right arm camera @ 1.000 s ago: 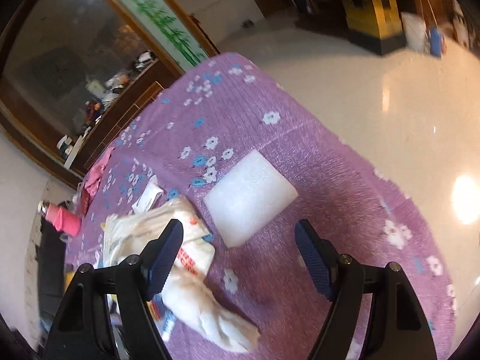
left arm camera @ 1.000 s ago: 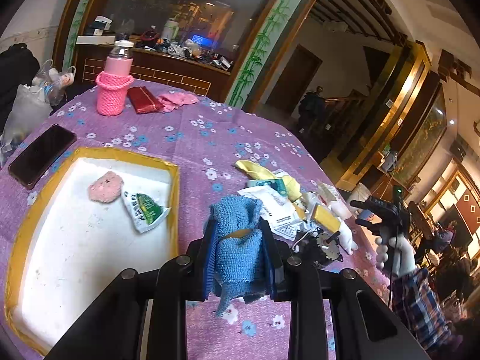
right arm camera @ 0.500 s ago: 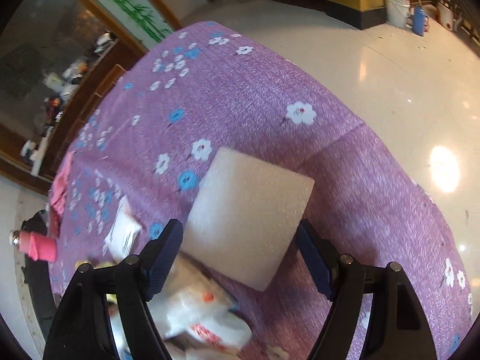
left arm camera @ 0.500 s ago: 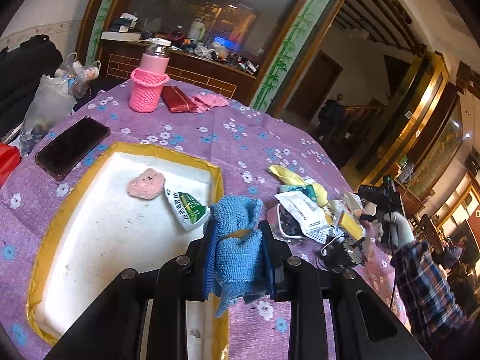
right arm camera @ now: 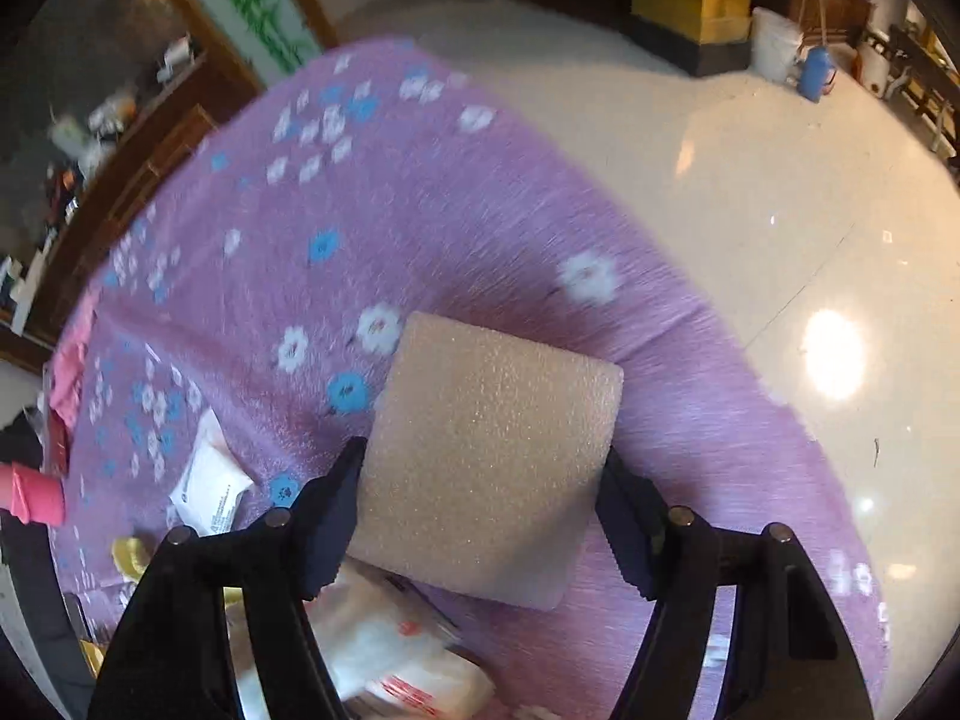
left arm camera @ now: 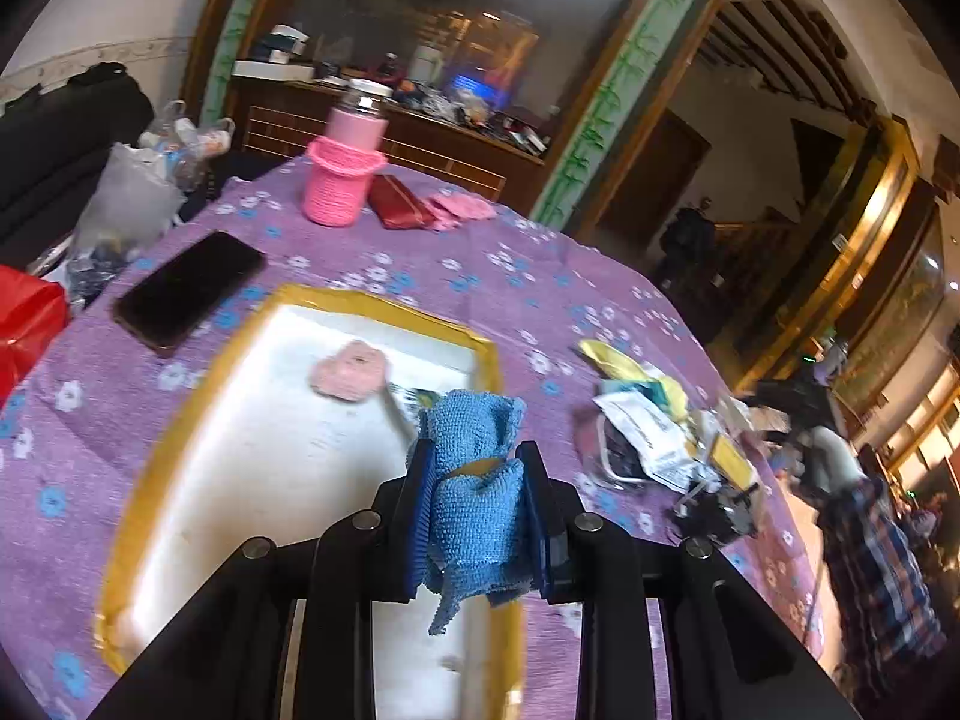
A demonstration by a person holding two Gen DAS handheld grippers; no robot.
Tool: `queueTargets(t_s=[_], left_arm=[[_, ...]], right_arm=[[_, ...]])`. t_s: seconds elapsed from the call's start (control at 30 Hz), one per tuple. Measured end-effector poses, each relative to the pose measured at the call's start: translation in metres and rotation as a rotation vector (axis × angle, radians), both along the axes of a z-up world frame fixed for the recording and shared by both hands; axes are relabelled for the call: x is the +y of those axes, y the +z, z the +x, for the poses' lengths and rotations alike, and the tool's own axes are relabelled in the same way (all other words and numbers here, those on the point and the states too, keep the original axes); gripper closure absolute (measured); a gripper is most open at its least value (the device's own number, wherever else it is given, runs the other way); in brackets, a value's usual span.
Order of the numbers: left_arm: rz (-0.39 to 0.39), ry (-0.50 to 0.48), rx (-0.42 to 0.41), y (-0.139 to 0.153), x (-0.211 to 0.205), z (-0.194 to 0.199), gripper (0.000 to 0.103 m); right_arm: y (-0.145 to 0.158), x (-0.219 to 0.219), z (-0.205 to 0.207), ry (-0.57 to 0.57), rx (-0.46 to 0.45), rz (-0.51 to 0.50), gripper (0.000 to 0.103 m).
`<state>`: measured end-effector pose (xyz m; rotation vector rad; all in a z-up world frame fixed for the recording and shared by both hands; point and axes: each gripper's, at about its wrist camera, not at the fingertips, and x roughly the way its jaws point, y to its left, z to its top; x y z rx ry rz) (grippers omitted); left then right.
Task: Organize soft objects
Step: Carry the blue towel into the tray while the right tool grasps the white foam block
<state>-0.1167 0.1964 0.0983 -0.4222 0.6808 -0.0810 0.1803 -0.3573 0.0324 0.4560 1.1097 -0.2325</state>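
The left gripper (left arm camera: 477, 498) is clamped narrow on a blue cloth (left arm camera: 474, 480), which bulges above the pads and hangs in a ragged tail below them. This gripper is held above the near right part of a white tray (left arm camera: 258, 456) with a yellow rim, which rests on the purple flowered cloth of the counter (left arm camera: 480, 282). Inside the tray, beyond the gripper, lie a pink knitted piece (left arm camera: 350, 370) and, just beside it, a small packet partly hidden behind the blue cloth. Left of the tray lies a black phone (left arm camera: 189, 291); farther back stands a pink bottle (left arm camera: 345, 171) in a knitted sleeve, with a red wallet (left arm camera: 399, 210) beside it. To the right of the tray is a heap of wrappers and small items (left arm camera: 666, 444). The right gripper (right arm camera: 480, 480) stands wide, and its jaws have just been closing; a white foam block (right arm camera: 486, 456) lies flat on the counter between them, its near edges level with the two pads. Whether the pads actually press on the foam cannot be determined. The block sits near the counter edge, with the shiny floor (right arm camera: 720, 150) beyond. White packets (right arm camera: 210, 492) lie to the left of this gripper.
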Motion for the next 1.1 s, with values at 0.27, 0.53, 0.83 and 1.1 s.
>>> queueTargets(t_s=[0.27, 0.53, 0.83, 1.1], left_arm=[[0.063, 0.064, 0.075, -0.012, 0.039, 0.022, 0.076], [0.080, 0.069, 0.233, -0.044, 0.056, 0.084, 0.075], [0.030, 0.133, 0.286, -0.061, 0.073, 0.113, 0.035], [-0.046, 0.159, 0.144, -0.024, 0.087, 0.056, 0.033]], right_arm=[[0.088, 0.032, -0.063, 0.170, -0.201, 0.027, 0.031], [0.097, 0.166, -0.106, 0.532, -0.233, 0.116, 0.031], [0.069, 0.310, -0.149, 0.845, -0.174, 0.181, 0.031], [0.053, 0.424, -0.190, 1.177, -0.107, 0.188, 0.031]])
